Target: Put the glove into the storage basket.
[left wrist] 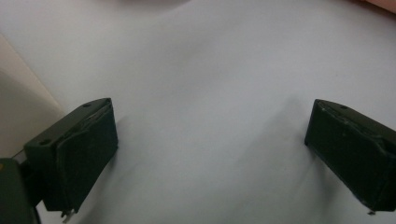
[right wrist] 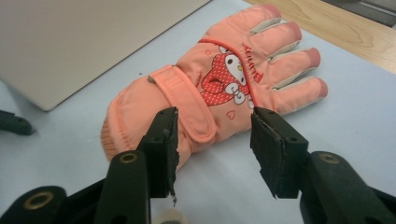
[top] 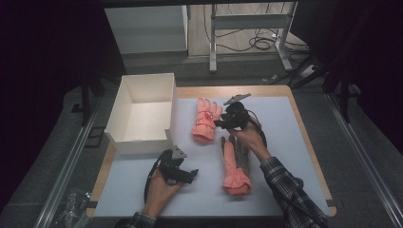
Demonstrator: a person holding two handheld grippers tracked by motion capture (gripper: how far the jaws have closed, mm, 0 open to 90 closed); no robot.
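Two pink winter gloves lie on the pale mat [top: 285,142]. The far glove [top: 206,119] [right wrist: 275,56] lies back up, showing a cartoon patch and a wrist strap. The near glove [top: 235,164] lies with its grey side up and its cuff toward me. My right gripper [top: 221,123] [right wrist: 212,140] hovers at the far glove's cuff. Its jaws are open, with the strap showing between them and neither pad pressing on it. My left gripper [top: 191,175] [left wrist: 210,149] stands wide open low over bare mat [left wrist: 210,70], near the box's front corner.
An open white cardboard box [top: 142,142] stands at the mat's far left, and its wall [left wrist: 18,102] shows beside my left jaw. The wooden table edge [top: 311,152] borders the mat. Metal stand legs and cables lie on the floor beyond the table.
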